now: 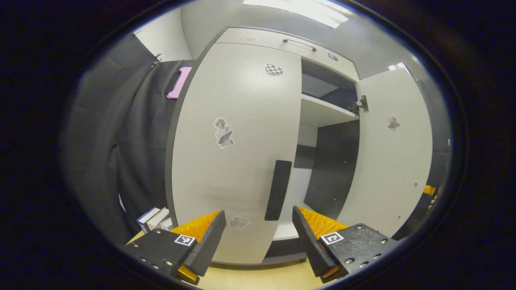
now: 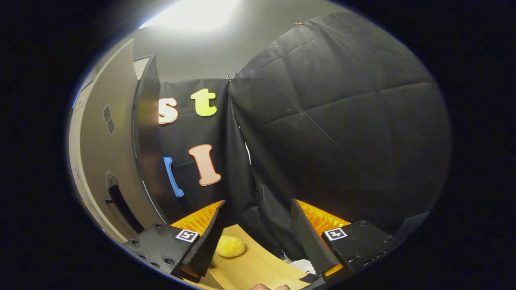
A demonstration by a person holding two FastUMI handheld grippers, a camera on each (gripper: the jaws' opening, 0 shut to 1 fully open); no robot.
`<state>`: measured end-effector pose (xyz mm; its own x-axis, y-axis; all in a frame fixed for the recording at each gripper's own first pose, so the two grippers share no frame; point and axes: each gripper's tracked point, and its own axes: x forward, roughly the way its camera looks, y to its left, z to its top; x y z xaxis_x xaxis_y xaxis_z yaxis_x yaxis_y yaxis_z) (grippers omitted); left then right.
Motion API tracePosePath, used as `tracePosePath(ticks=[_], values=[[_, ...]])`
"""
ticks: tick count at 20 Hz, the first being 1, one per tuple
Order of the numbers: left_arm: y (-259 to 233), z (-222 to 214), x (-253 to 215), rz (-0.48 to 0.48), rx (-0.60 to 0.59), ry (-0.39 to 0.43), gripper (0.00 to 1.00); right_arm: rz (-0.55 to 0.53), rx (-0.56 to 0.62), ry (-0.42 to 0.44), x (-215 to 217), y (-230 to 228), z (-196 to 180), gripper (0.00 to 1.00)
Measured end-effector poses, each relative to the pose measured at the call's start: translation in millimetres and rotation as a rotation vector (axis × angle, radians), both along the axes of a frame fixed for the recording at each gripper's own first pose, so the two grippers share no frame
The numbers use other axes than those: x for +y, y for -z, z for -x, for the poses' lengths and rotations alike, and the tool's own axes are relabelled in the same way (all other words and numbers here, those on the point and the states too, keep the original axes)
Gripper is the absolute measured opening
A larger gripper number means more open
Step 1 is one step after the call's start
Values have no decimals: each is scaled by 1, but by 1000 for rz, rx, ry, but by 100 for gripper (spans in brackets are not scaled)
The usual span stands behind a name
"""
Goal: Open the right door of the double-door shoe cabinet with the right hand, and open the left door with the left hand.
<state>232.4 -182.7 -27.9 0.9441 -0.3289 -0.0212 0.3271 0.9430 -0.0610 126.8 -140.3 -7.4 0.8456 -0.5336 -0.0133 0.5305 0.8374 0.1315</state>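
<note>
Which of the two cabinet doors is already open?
The right door is open, swung out with the shelf exposed beside it. The left door sits shut, its dark handle just ahead of the open left claw.

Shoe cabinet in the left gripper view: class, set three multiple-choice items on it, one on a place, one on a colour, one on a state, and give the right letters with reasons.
1. Where on the left door is the handle?
A. near its top edge
B. low, by the edge nearest the right door
C. at its outer hinge side

2. What colour is that handle?
A. black
B. white
C. pink

3. How do the doors stand?
A. both shut
B. left open, right shut
C. right open, left shut

Answers: 1 B, the bar sits low beside the gap; 2 A, it reads dark against the pale door; 3 C, the right door is swung out, baring a shelf, while the left gripper is open, short of the handle.
</note>
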Motion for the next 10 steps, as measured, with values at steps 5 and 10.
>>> tracePosePath(ticks=[5, 10], values=[[-10, -36, -20, -36, -34, -57, 96, -6, 15, 6, -37, 20, -31, 98], [-8, -64, -54, -46, -30, -49, 96, -49, 84, 0, -58, 58, -53, 98]])
